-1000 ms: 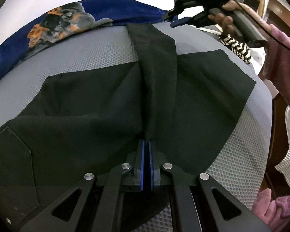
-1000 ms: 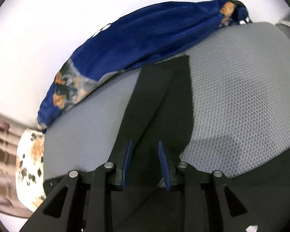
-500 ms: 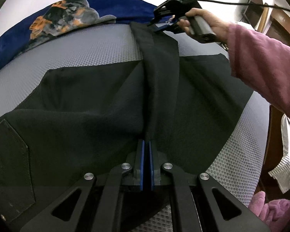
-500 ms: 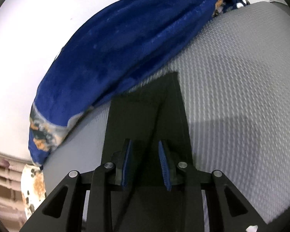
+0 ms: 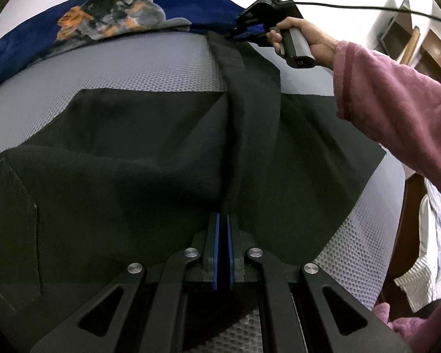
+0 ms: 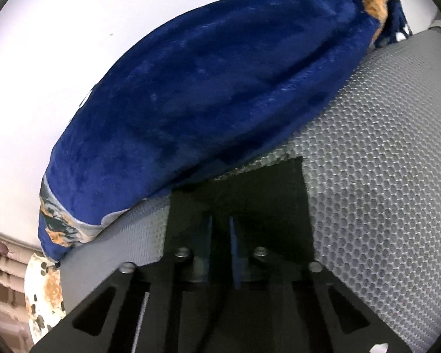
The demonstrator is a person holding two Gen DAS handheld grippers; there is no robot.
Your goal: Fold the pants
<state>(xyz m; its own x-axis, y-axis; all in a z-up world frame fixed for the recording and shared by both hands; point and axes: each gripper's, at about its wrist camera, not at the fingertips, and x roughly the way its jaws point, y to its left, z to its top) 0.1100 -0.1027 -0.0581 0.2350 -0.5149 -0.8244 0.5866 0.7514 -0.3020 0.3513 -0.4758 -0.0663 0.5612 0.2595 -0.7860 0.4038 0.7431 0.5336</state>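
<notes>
**Both tools on the black pants**

Across a grey mesh surface (image 5: 150, 67) lie the black pants (image 5: 126, 158), spread wide, with one leg laid as a long strip up the middle toward the far edge. At the near end the left tool (image 5: 222, 220) has its blue pads nearly together, clamped on a ridge of the pants' cloth. At the far end, seen from the left wrist, a hand (image 5: 305, 39) in a pink sleeve (image 5: 397, 103) holds the right tool (image 5: 244, 31) down at the leg's hem. From the right wrist, that tool (image 6: 220, 226) sits over the hem (image 6: 264, 188); its jaws have just been closing, and the dark cloth lies between them with only a narrow gap left. A blue blanket (image 6: 205, 94) lies just beyond the hem, along the surface's far edge.
</notes>
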